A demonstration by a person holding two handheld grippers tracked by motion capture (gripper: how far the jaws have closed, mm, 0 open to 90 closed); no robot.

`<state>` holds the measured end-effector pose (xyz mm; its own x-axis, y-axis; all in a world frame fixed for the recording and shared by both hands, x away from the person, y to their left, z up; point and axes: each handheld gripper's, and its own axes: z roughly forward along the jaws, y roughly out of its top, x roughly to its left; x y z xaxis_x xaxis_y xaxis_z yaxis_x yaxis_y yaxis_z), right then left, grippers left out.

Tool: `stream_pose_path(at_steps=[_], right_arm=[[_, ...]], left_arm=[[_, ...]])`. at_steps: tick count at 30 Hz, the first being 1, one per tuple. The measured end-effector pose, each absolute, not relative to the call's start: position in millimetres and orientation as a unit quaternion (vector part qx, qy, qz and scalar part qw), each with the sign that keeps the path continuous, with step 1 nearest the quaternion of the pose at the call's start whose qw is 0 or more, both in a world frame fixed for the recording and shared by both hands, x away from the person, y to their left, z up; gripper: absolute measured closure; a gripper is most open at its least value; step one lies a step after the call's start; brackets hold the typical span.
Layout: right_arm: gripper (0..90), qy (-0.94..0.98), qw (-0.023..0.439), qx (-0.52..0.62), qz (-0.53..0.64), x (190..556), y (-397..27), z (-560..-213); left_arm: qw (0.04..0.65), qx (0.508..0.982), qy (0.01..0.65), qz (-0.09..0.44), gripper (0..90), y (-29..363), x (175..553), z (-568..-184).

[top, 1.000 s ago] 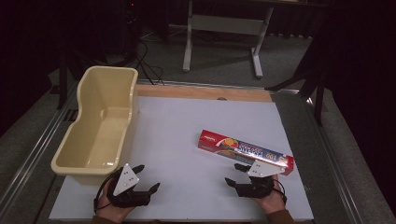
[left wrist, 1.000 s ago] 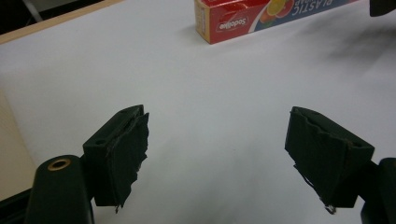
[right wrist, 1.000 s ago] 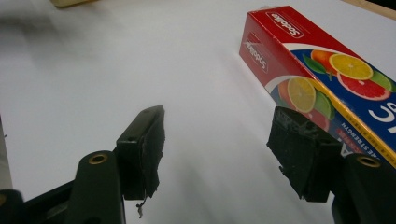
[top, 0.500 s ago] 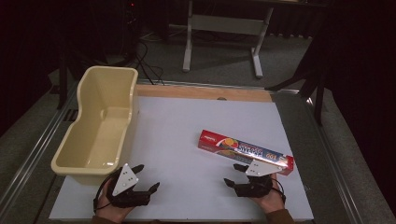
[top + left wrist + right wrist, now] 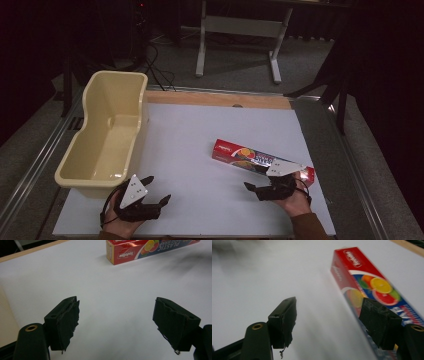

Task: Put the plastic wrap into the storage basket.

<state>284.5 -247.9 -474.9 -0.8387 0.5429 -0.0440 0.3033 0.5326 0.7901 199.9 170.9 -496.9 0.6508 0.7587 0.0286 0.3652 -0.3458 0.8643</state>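
The box, a long, narrow cardboard carton of plastic wrap in glossy red with printed citrus slices, lies flat and slanted on the right half of the white table, well apart from the tub. The right gripper sits just beside the box's near end, its jaws apart and just now opening wider, with nothing between them; in the right gripper view one black pad stands in front of the box's printed face while the other hangs over bare table. The main risk, as I judge it, is a skewed grasp: the jaws come at the box at an angle, so closing could catch a corner instead of two flat sides, and the slick, light carton would slide or spin across the smooth table. Squeezing hard could also dent the thin cardboard, and holding such a long box by one end would let the far end sag or swing. The left gripper rests near the front edge with jaws wide apart and empty, its rough, frayed pads over bare table. The tub is pale yellow moulded plastic, deep, with rounded corners and a rolled rim, and it stands empty along the left edge; carried crosswise, the long box could knock that rim.
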Motion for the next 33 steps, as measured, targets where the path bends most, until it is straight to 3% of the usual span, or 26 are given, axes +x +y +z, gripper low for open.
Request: stream_pose_path(at_steps=[14,24,33], right_arm=[[27.8,0.876,0.166,0.277,0.357,338.4,-263.5,-453.2],[24.3,0.899,0.113,0.296,0.303,374.1,-267.8,-466.7],[14.8,0.924,0.068,0.281,0.249,388.3,-267.0,-475.5]], left_arm=[[0.451,0.790,0.354,0.218,21.0,171.4,200.1,-496.7],[0.450,0.790,0.355,0.217,21.0,171.7,200.0,-496.7],[0.450,0.790,0.355,0.215,21.0,171.6,200.1,-496.9]])
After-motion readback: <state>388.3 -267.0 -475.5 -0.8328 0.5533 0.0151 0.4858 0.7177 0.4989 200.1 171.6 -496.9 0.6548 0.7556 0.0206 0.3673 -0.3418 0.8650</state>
